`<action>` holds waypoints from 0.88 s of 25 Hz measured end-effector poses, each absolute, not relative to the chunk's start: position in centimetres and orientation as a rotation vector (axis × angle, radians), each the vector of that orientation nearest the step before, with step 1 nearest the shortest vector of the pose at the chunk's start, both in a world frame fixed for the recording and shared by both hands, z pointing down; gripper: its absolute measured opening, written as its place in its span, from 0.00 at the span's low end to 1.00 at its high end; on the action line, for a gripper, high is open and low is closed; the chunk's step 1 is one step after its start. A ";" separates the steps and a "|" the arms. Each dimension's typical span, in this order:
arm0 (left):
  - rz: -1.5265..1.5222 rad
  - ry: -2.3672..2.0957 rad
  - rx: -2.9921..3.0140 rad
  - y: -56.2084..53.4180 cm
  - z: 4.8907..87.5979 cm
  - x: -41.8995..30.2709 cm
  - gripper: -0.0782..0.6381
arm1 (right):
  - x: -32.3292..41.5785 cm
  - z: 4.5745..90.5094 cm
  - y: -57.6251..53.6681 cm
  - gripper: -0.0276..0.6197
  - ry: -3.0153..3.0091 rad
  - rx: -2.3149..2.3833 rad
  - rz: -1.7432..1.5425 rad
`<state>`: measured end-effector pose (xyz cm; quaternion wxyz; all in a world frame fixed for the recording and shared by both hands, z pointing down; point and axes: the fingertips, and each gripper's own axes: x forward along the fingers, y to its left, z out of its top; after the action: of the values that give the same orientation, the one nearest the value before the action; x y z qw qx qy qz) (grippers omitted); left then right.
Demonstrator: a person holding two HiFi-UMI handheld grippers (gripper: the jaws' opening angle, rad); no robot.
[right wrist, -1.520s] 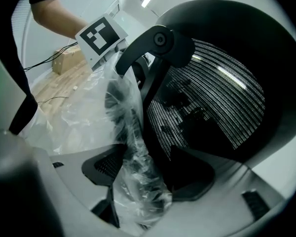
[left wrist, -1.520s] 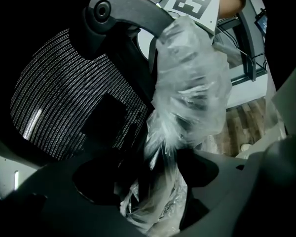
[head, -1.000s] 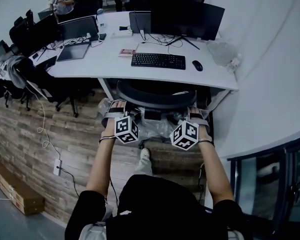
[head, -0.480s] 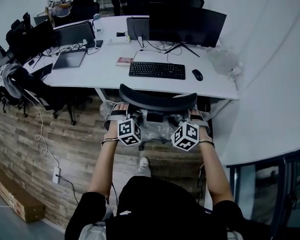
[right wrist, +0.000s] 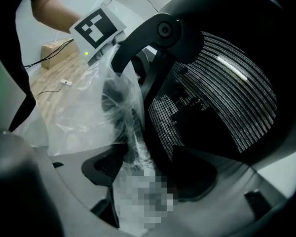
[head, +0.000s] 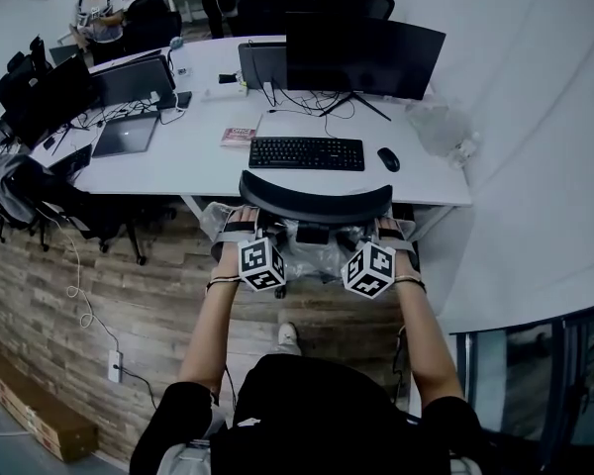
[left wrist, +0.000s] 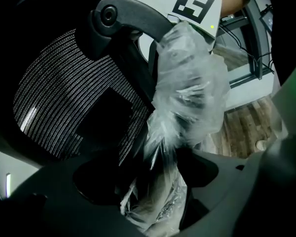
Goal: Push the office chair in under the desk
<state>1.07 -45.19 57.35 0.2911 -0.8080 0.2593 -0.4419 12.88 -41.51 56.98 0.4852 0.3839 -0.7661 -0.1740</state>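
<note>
The black mesh office chair (head: 315,201) is partly wrapped in clear plastic (left wrist: 187,88) and stands at the front edge of the white desk (head: 208,166). Its curved top rail touches or overlaps that edge. My left gripper (head: 240,226) is on the left side of the chair back. In the left gripper view the left gripper (left wrist: 155,181) has bunched plastic over the chair's frame between its jaws. My right gripper (head: 388,230) is on the right side. In the right gripper view the right gripper (right wrist: 148,181) also has plastic-wrapped frame in its gap, beside the mesh back (right wrist: 212,98).
On the desk are a keyboard (head: 307,153), mouse (head: 387,158), monitor (head: 364,57) and laptop (head: 127,135). Other dark chairs (head: 40,191) stand to the left. A cable and power strip (head: 112,364) lie on the wooden floor. A white wall and glass partition (head: 535,364) close off the right.
Both grippers and the chair have moved forward together. The chair's top rail now meets the desk's front edge.
</note>
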 end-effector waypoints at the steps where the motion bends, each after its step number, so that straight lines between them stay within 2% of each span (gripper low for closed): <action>1: -1.175 0.688 -2.156 -45.8 57.3 1.2 0.64 | 13.0 56.9 -42.1 0.51 -1.863 0.938 -0.420; 22: -1.157 0.626 -2.164 -53.1 57.3 1.0 0.64 | 12.2 56.7 -49.0 0.52 -1.834 0.998 -0.392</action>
<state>0.99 -53.15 57.26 0.2997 -0.8152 0.2360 -0.4358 12.25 -48.99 56.73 0.4870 0.4105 -0.7539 -0.1612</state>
